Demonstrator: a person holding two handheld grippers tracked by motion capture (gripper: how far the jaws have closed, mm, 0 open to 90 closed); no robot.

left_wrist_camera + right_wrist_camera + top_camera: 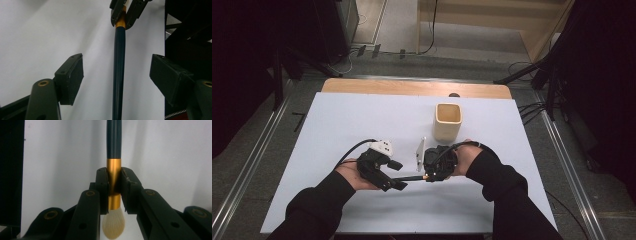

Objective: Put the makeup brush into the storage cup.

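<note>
R gripper (114,192) jaws clamped on brush (114,150) at gold ferrule, bristles toward cam. L gripper (117,75) jaws wide open either side of dark handle, not touching. Brush held above counter (337,120), near front-center edge. Cup (447,121) behind.

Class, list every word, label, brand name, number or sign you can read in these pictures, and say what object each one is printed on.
None: no readable text on the brush, the cup, the white table cover, the left gripper or the right gripper.
</note>
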